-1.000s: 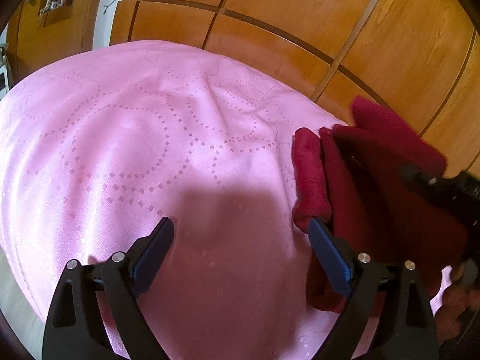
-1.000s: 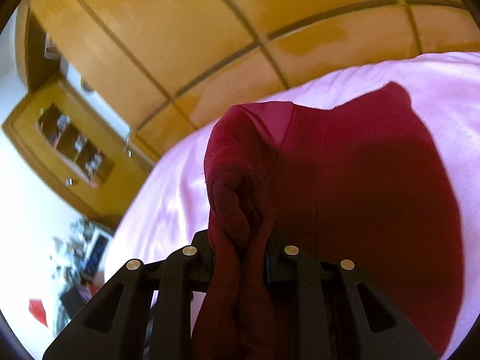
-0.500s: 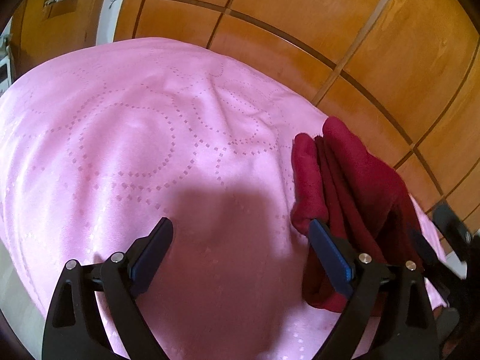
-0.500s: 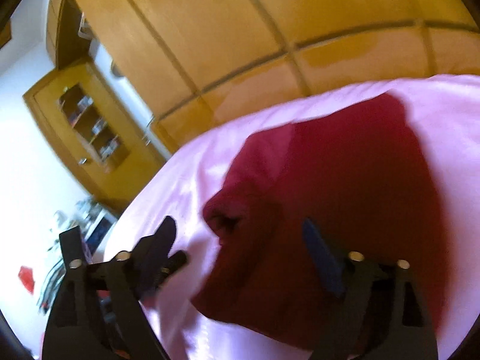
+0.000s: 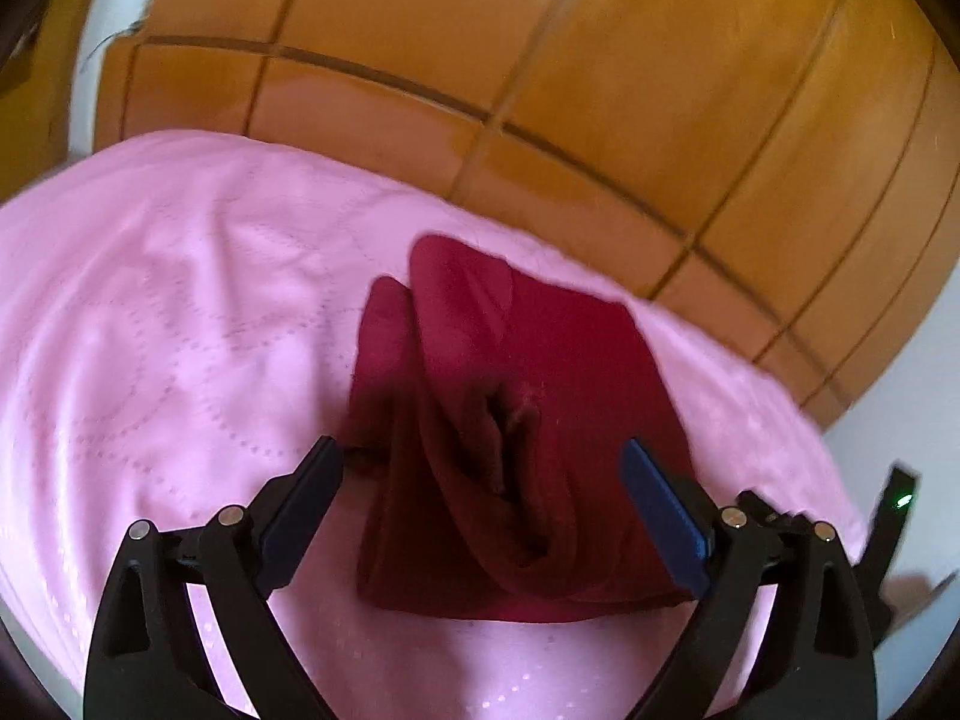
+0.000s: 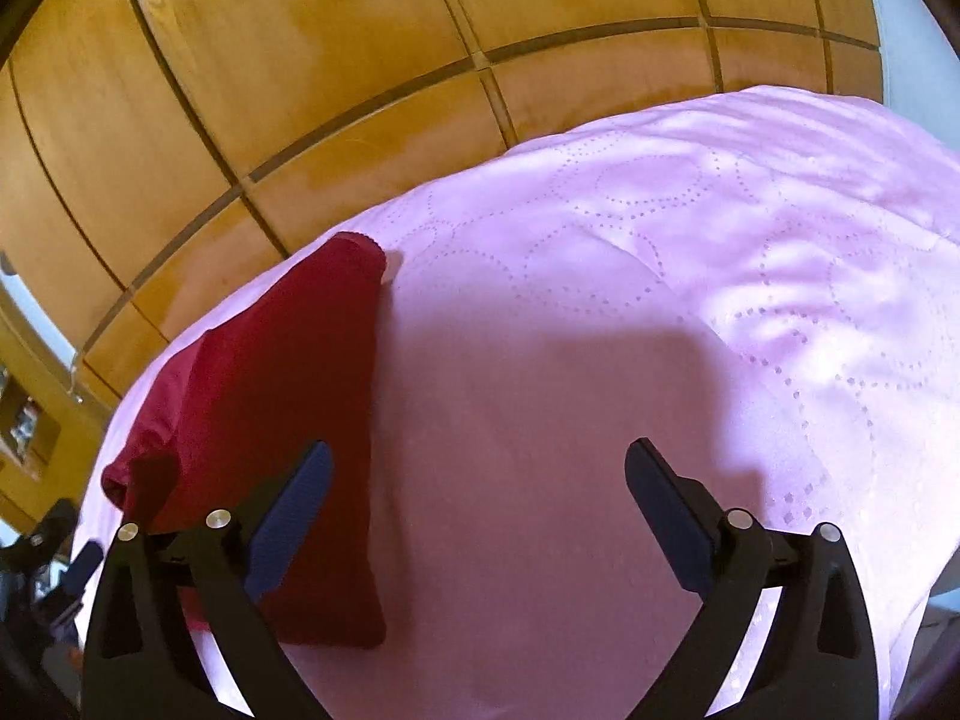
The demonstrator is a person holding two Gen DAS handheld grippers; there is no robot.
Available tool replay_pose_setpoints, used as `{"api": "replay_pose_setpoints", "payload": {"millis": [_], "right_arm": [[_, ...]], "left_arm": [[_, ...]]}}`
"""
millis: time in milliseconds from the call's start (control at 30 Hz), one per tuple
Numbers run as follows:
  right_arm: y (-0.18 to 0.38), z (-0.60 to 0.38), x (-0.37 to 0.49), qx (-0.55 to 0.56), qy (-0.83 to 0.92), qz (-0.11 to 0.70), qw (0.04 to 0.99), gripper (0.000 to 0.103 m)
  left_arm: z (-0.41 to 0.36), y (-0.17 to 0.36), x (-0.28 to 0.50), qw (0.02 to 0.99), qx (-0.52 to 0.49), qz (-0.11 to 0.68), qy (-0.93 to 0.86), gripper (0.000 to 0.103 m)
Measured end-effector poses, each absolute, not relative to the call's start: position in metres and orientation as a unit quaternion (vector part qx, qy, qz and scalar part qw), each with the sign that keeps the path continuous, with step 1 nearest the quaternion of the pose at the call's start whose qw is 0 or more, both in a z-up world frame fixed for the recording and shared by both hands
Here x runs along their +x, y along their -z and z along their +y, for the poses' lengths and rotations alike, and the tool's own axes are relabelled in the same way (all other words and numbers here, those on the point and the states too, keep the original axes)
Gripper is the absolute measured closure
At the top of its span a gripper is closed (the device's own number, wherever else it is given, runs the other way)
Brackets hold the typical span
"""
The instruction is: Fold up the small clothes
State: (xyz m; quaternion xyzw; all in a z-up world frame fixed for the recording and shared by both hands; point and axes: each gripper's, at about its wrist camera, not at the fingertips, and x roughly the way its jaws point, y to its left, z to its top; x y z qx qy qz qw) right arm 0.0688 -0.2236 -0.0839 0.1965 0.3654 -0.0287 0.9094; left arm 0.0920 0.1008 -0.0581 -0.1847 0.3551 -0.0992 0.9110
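A dark red garment [image 5: 528, 420] lies folded and bunched on the pink bedspread [image 5: 180, 330]. My left gripper [image 5: 480, 498] is open, its jaws standing either side of the garment's near folds, empty. In the right wrist view the same garment [image 6: 258, 420] lies at the left. My right gripper [image 6: 480, 504] is open and empty above bare bedspread [image 6: 660, 300], with its left finger [image 6: 288, 516] over the garment's edge.
A wooden panelled wardrobe [image 5: 540, 90] stands just behind the bed, also in the right wrist view [image 6: 300, 60]. The other gripper's black body [image 5: 894, 516] shows at the right edge of the left wrist view. A shelf with small items [image 6: 24, 426] is at far left.
My right gripper let go of the red garment, opened, and swung right over bare bedspread. My left gripper moved right, so the garment now lies between its jaws.
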Motion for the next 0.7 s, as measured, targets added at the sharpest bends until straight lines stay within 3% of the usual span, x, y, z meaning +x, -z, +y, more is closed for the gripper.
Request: {"api": "replay_pose_setpoints", "payload": {"millis": [67, 133, 200, 400, 700], "right_arm": [[0.085, -0.221, 0.069, 0.187, 0.016, 0.364, 0.912, 0.005], [0.091, -0.216, 0.071, 0.172, 0.005, 0.364, 0.916, 0.004], [0.094, -0.203, 0.078, 0.149, -0.007, 0.368, 0.918, 0.004], [0.096, -0.169, 0.087, 0.062, -0.034, 0.401, 0.913, 0.004], [0.125, -0.144, 0.079, 0.014, -0.051, 0.405, 0.913, 0.004]], "left_arm": [[0.094, 0.067, 0.101, 0.907, -0.174, 0.369, 0.106, 0.026], [0.09, 0.079, 0.115, 0.892, -0.178, 0.398, 0.118, 0.067], [0.094, 0.086, 0.122, 0.878, -0.197, 0.42, 0.118, 0.084], [0.128, 0.062, 0.103, 0.864, -0.248, 0.41, 0.153, 0.097], [0.128, 0.11, 0.105, 0.876, -0.195, 0.426, 0.116, 0.096]]}}
